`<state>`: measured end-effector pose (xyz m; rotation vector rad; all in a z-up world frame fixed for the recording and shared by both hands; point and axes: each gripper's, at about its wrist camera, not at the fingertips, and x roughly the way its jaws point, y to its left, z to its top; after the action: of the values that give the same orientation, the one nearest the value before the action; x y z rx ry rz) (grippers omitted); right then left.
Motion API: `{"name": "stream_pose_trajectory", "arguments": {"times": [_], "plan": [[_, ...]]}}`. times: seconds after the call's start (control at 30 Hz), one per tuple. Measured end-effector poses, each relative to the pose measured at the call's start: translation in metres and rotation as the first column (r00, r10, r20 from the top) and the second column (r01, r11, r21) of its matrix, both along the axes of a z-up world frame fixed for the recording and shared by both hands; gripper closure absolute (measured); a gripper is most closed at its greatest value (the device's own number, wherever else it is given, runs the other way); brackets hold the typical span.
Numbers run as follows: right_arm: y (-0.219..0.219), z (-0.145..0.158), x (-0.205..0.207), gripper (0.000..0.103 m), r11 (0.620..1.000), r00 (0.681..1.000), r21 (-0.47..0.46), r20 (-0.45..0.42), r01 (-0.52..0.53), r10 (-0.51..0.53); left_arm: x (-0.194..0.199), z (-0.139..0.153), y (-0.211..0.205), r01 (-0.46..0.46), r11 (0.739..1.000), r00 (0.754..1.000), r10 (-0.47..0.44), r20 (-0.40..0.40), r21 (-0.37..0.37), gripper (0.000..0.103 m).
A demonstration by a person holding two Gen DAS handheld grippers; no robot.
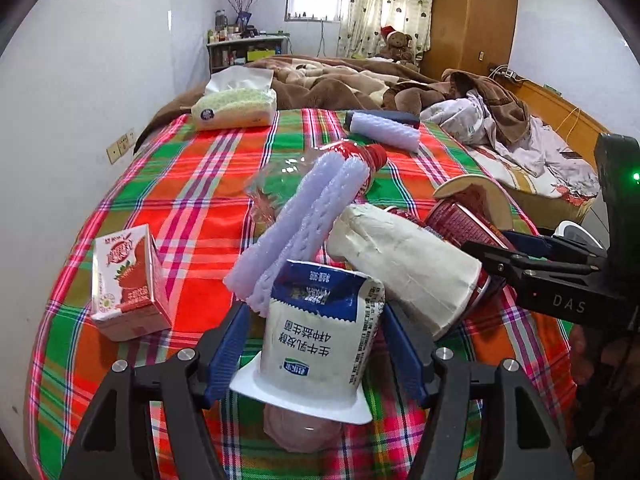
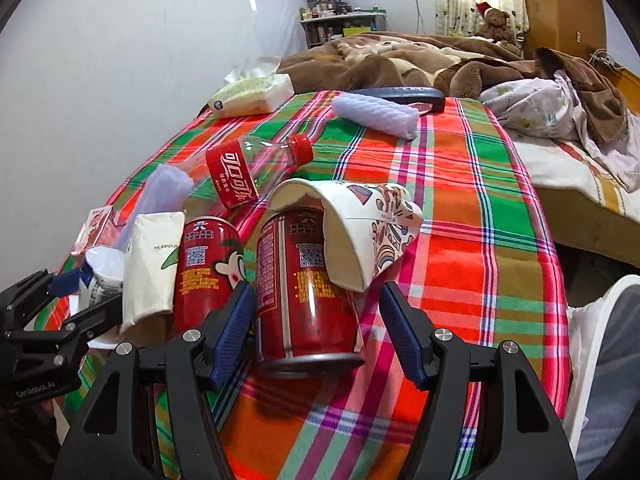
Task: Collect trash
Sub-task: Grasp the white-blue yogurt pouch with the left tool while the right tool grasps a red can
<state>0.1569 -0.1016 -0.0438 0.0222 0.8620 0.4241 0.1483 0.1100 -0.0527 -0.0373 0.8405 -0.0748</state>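
Note:
My left gripper (image 1: 316,312) stands open around an upside-down white-and-blue yogurt cup (image 1: 320,332) on the plaid cloth (image 1: 192,200). A thin gap shows beside the left pad. A lilac foam net (image 1: 304,216) leans on the cup. My right gripper (image 2: 318,288) is open around an upright red can (image 2: 300,280), with cloth showing between the can and the right pad. A crushed patterned paper cup (image 2: 372,232) drapes over that can. A second red can (image 2: 208,264) and a white paper bag (image 2: 150,264) stand to its left. Beyond them lies a clear cola bottle (image 2: 248,168).
A strawberry milk carton (image 1: 124,284) stands at the left. Another foam net (image 2: 376,114), a dark case (image 2: 400,94) and a tissue pack (image 2: 252,94) lie at the far end. Rumpled blankets (image 2: 400,60) cover the bed behind. A white bin (image 2: 592,340) is at the right edge.

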Motion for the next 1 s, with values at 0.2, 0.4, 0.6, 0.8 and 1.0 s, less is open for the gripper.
{"name": "stream_pose_trajectory", "arguments": {"times": [0.2, 0.4, 0.6, 0.8, 1.0], "plan": [[0.005, 0.000, 0.003, 0.037, 1.000, 1.000, -0.030, 0.004, -0.008, 0.008, 0.002, -0.002, 0.001, -0.011, 1.000, 1.000, 0.011, -0.002, -0.001, 0.036], [0.012, 0.000, -0.001, 0.049, 0.997, 1.000, -0.073, 0.020, -0.015, 0.016, 0.000, 0.001, -0.002, -0.004, 1.000, 1.000, 0.004, 0.005, -0.011, 0.045], [0.006, -0.001, 0.000, 0.049, 0.998, 1.000, -0.055, 0.018, 0.000, 0.001, -0.003, 0.002, -0.005, -0.004, 1.000, 1.000, 0.004, 0.007, -0.021, 0.045], [0.001, 0.001, -0.005, 0.049, 0.999, 1.000, -0.037, 0.026, 0.015, -0.014, -0.008, 0.010, -0.007, -0.002, 0.999, 1.000, 0.003, 0.027, -0.035, 0.045], [-0.009, 0.004, -0.012, 0.049, 1.000, 1.000, 0.015, 0.024, 0.016, -0.017, -0.014, 0.021, -0.010, 0.006, 0.998, 0.999, -0.003, 0.047, -0.056, 0.045]]}}
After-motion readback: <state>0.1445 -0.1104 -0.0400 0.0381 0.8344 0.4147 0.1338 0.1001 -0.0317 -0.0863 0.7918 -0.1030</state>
